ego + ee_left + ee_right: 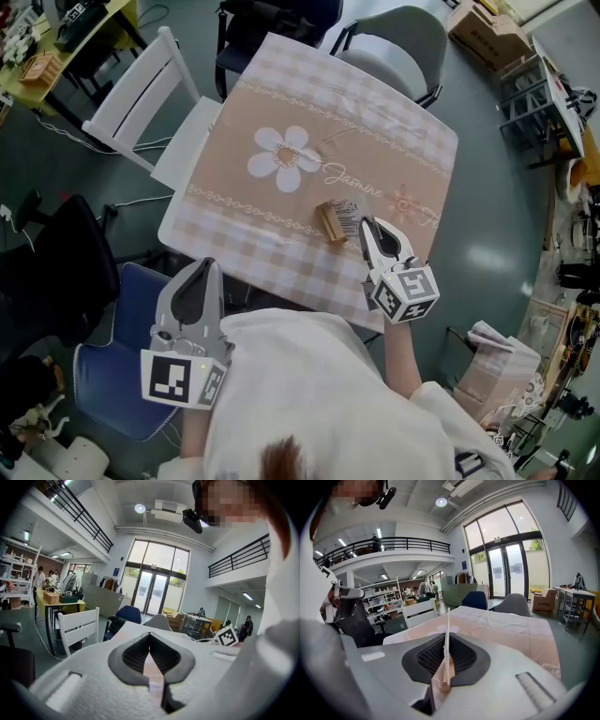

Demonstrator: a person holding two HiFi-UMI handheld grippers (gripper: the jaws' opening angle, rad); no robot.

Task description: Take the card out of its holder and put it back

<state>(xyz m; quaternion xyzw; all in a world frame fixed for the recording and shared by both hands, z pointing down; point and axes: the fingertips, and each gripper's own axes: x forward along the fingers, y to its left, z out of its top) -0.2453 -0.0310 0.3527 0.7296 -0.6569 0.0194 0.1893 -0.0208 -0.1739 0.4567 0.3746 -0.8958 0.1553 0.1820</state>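
A brown card holder (329, 222) with a pale printed card (349, 217) is at the near right of the checked tablecloth (281, 94). My right gripper (367, 228) reaches it from the near side. In the right gripper view my right gripper (447, 637) is shut on the thin white card (448, 625), seen edge-on and upright between the pads. Whether the card is out of the holder I cannot tell. My left gripper (202, 269) hangs low off the table's near left edge by the person's body. The left gripper (150, 638) is shut, with nothing held.
A white slatted chair (141, 94) stands at the table's left, a grey chair (398, 37) and a dark chair (272, 19) at its far side. A blue chair (117, 328) and a black chair (56, 272) are near my left gripper. Cardboard boxes (487, 33) stand far right.
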